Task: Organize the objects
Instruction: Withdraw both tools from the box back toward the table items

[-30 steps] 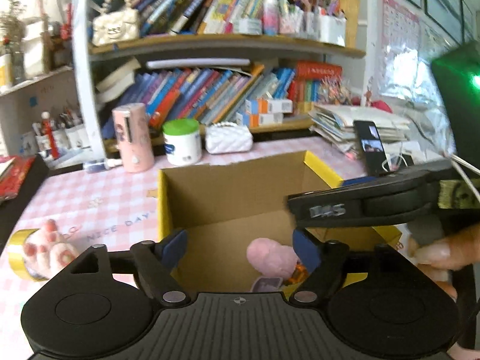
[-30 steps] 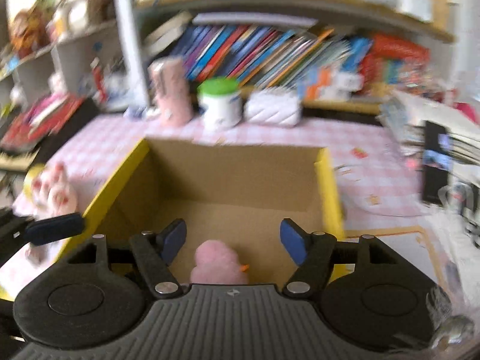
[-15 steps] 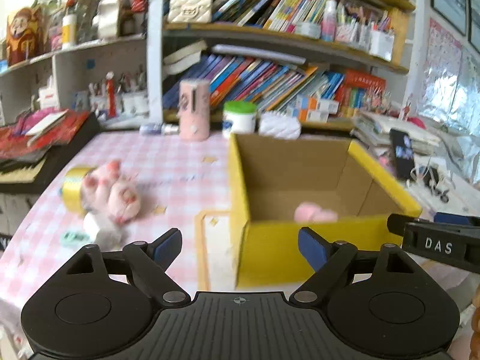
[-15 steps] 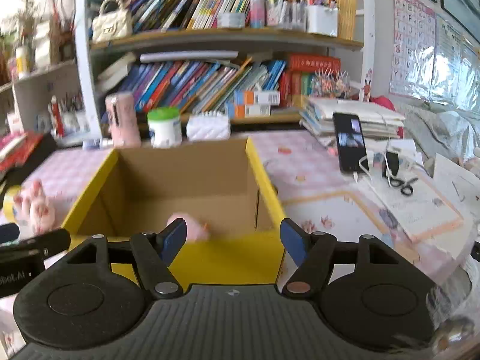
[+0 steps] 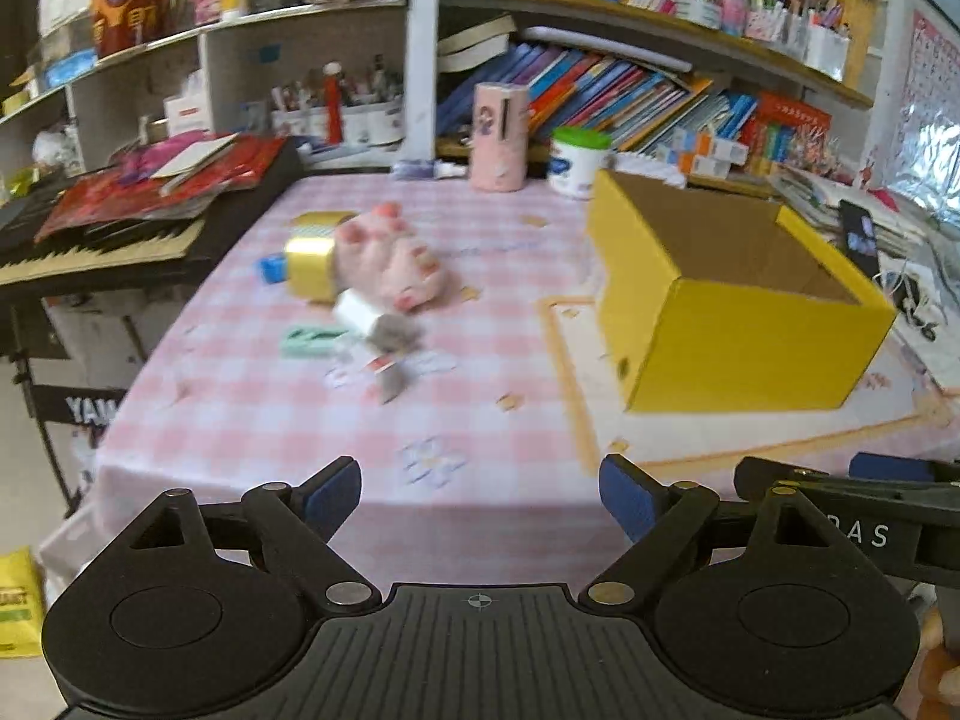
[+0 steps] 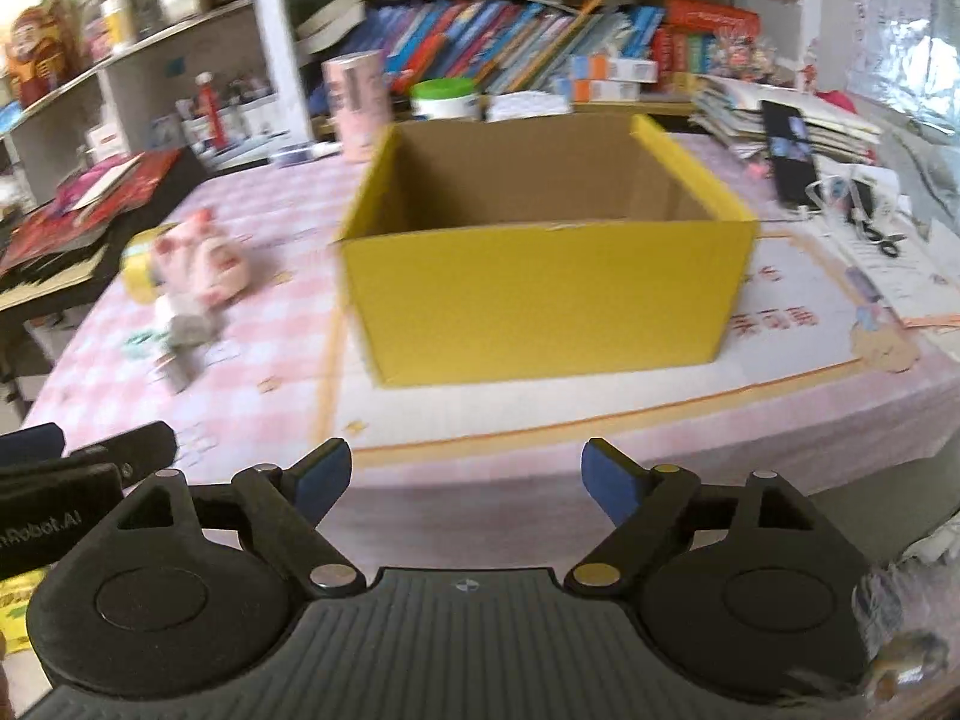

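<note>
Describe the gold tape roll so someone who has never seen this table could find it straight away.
Start at the open yellow box on the pink checked tablecloth, then look left to the cluster of loose things. The gold tape roll lies at that cluster's left edge, against the pink plush toy. It is the only shiny metallic item there.

Your right gripper [image 6: 465,483] hung over the near edge of the tabletop [image 6: 540,420], its blue-padded fingers [image 6: 606,483] spread wide with nothing between them; they had just been opening. Straight ahead stood the yellow cardboard box [image 6: 540,306], open at the top, on the pink checked cloth. To its left lay a pink plush toy [image 6: 201,264] touching a gold tape roll [image 6: 137,267], with a small grey thing [image 6: 189,330] just in front of them, blurred. Your left gripper [image 6: 72,480] showed at the lower left edge.
</note>
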Motion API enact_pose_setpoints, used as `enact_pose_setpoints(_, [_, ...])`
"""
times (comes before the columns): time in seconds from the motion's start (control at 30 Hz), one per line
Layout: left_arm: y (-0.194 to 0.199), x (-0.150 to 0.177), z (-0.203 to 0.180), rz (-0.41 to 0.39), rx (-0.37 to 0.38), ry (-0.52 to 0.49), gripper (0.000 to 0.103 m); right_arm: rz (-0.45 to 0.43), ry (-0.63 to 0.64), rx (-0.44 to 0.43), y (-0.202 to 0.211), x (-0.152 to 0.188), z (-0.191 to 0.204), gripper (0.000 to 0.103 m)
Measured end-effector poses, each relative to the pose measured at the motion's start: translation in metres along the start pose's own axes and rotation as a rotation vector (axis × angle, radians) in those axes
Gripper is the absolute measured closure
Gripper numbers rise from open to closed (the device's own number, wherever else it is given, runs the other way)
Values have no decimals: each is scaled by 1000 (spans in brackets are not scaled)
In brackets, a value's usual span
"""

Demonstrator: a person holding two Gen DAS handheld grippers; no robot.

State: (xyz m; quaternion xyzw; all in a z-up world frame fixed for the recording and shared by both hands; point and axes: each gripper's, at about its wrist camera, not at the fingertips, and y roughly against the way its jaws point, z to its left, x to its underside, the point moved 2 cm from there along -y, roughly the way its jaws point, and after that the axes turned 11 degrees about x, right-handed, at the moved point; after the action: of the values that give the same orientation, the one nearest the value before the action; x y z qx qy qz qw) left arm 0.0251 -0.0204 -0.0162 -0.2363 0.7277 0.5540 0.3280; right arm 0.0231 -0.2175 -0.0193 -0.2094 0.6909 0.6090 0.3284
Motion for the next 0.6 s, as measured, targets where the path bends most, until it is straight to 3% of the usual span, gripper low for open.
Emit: enact_pose_setpoints(0.6, [54,20,71,-41,-82,62,14,-45,89,-110,38,22,91,19])
